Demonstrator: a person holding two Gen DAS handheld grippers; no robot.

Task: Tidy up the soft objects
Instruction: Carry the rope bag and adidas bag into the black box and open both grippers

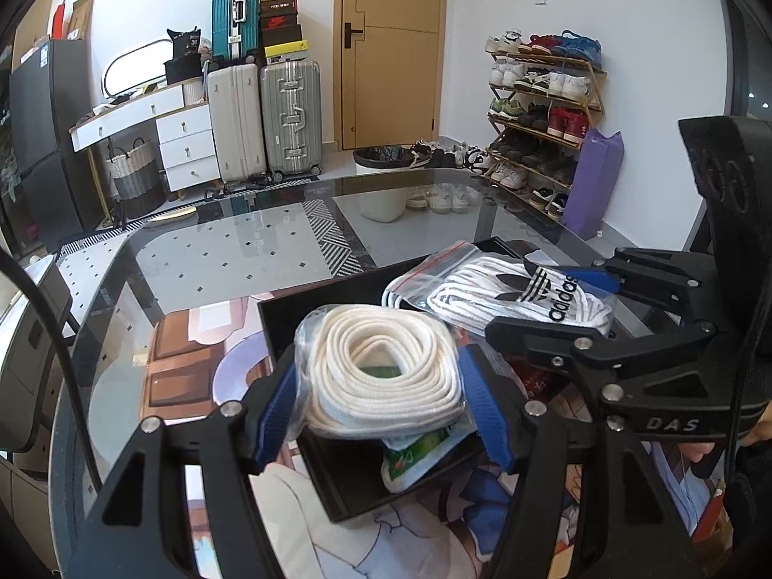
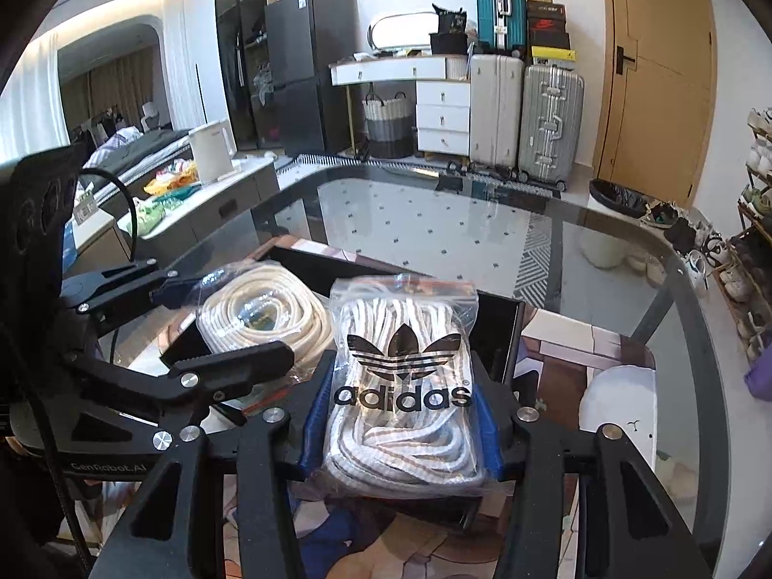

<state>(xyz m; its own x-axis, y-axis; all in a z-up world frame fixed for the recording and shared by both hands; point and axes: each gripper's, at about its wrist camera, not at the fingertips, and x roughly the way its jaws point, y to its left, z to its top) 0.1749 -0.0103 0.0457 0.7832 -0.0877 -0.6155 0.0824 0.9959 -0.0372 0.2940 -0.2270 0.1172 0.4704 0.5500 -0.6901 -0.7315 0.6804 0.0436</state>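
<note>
With the left gripper (image 1: 381, 381) clamping a clear-bagged coil of cream cord (image 1: 381, 371) and the right gripper (image 2: 400, 415) clamping a clear Adidas-printed bag of white laces (image 2: 403, 386) — both above the shallow black tray (image 1: 337, 487) — we judge slippery film may slide free.

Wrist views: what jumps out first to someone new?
Two bags of laces, each clamped in a claw above the black tray: the left claw grips the coiled cream laces, and the right claw grips the adidas bag. Behind, suitcases stand stacked by the door.
</note>
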